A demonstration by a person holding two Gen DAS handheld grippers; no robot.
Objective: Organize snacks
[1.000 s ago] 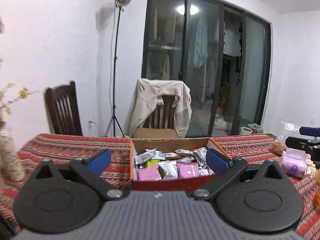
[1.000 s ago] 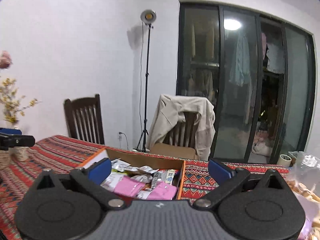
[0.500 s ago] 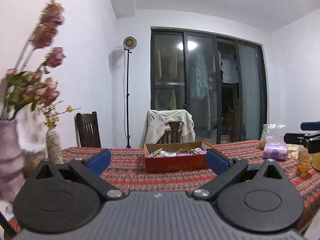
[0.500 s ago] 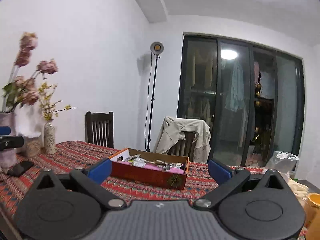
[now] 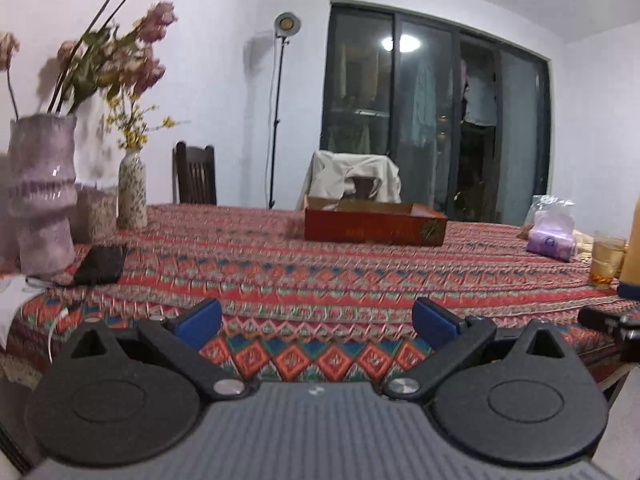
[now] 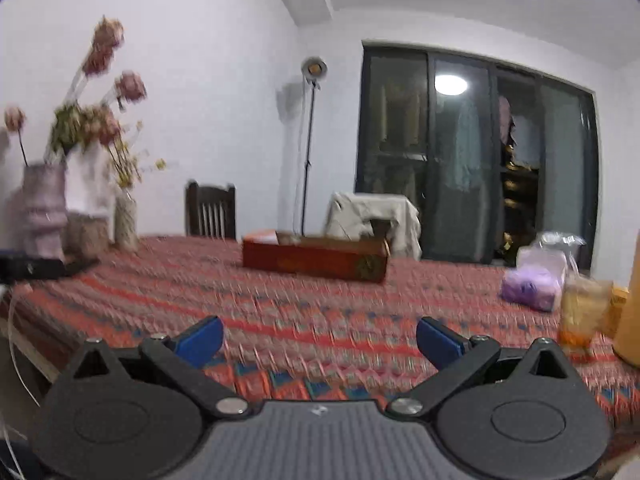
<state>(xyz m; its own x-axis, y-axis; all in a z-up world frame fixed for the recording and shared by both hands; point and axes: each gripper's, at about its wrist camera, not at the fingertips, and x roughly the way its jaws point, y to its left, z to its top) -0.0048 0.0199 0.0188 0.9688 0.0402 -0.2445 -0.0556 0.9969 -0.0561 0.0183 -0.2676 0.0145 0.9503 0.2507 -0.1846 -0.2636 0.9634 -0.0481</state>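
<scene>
Left wrist view: the table [image 5: 320,264], covered in a red patterned cloth, fills the field ahead of the jaws; its near edge runs just beyond the fingertips. A wide stretch of bare cloth lies between the jaws and the snack box [image 5: 374,224], which stands well ahead and slightly right of centre, near the far edge. Its contents are hidden behind the near wall. The left gripper [image 5: 318,318] has its jaws spread wide and holds nothing. Left of the jaws, along the table's left edge, stand a large pale vase [image 5: 42,196] and a small speckled vase [image 5: 132,194], with a dark flat object [image 5: 100,265] before them. Right of the jaws, near the right edge, sit a purple pack [image 5: 550,242] and a glass [image 5: 606,256].

Right wrist view (blurred): the right gripper [image 6: 320,338] is likewise wide open and empty. The snack box [image 6: 316,258] is well ahead, centred between the jaws.
</scene>
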